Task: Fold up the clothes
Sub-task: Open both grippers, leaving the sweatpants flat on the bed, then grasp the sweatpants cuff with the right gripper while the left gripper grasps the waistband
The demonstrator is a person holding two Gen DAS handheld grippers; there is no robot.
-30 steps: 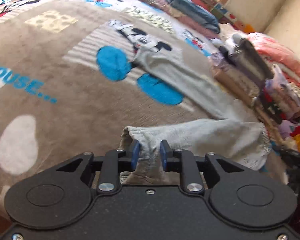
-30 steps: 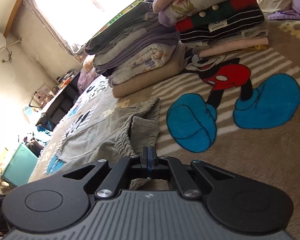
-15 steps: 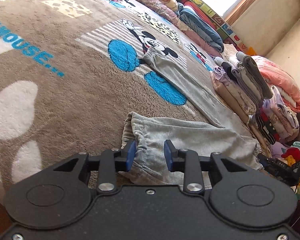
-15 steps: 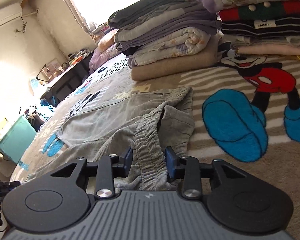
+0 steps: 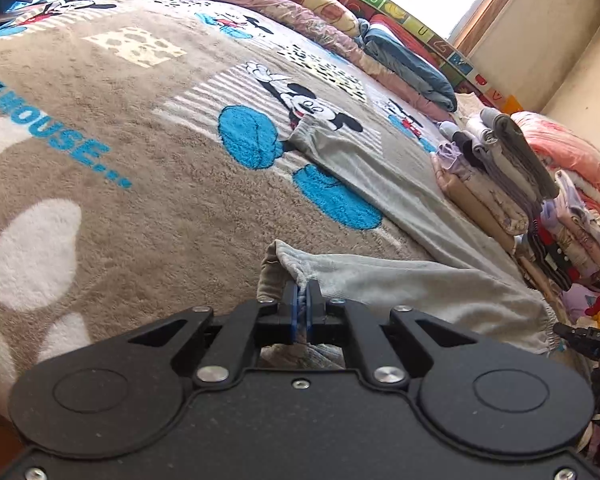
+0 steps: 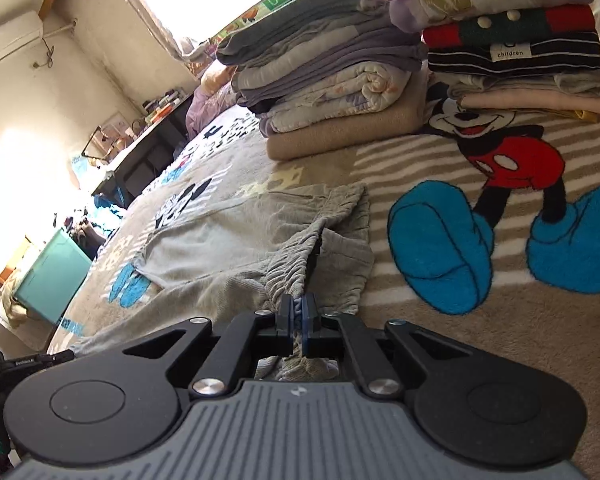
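Both grippers have just closed from spread: the left gripper (image 5: 302, 304) pinches the grey trousers' (image 5: 420, 284) cuff, the right gripper (image 6: 298, 314) their gathered waistband (image 6: 288, 268). Cloth bunches between each pair of fingers. A fold looks ready to begin.

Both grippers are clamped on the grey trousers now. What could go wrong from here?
1. The left gripper pinches only a small bunch of leg cuff on the trousers; it may slip out when lifted.
2. The right gripper holds the gathered waistband off-centre, so the fold could come out skewed.
3. The folded stacks sit close behind; a swinging leg might knock them.
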